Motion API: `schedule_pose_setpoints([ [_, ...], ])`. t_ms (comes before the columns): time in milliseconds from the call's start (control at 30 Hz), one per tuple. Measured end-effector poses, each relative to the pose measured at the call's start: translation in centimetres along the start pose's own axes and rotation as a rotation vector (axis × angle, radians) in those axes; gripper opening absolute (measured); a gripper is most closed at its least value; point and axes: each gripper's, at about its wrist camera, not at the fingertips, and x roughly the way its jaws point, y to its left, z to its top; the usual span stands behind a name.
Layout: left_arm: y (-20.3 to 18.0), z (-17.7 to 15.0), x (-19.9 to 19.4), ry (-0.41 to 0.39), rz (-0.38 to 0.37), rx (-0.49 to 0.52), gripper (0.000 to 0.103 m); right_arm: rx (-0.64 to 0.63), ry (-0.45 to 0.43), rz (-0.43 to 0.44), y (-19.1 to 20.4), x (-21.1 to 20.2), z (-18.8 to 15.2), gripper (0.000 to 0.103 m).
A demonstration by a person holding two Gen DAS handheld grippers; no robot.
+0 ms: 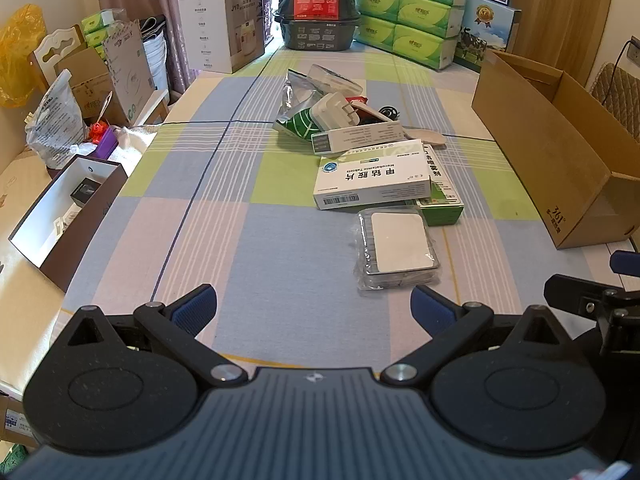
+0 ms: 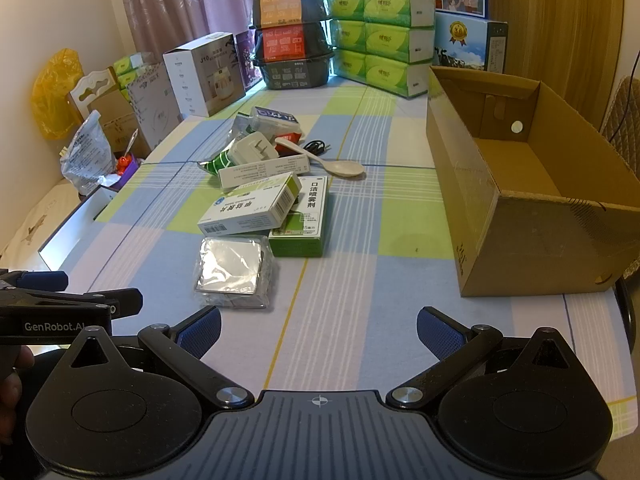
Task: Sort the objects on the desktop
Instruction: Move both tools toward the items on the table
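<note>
Both my grippers, left (image 1: 314, 308) and right (image 2: 319, 330), have jaws apart over bare checked cloth; the crinkly plastic packet (image 2: 232, 272) lies near, cardboard box (image 2: 520, 216) at the counter's right edge

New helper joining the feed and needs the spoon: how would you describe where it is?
Start at the open cardboard box on the right of the checked tablecloth. Look left to the pile of medicine boxes at the table's middle. The pale plastic spoon lies flat at the pile's far right edge, the only rounded, unprinted item there.
</note>
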Motion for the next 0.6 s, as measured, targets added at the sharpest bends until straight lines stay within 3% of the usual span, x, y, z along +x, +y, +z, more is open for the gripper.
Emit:
schedule_pose_setpoints([
  [600,0.18,-0.03,-0.07,-0.001,0.002,-0.003,0.102,-0.001,0.000,0.002,-0.05,0.01,0.00,0.101],
])
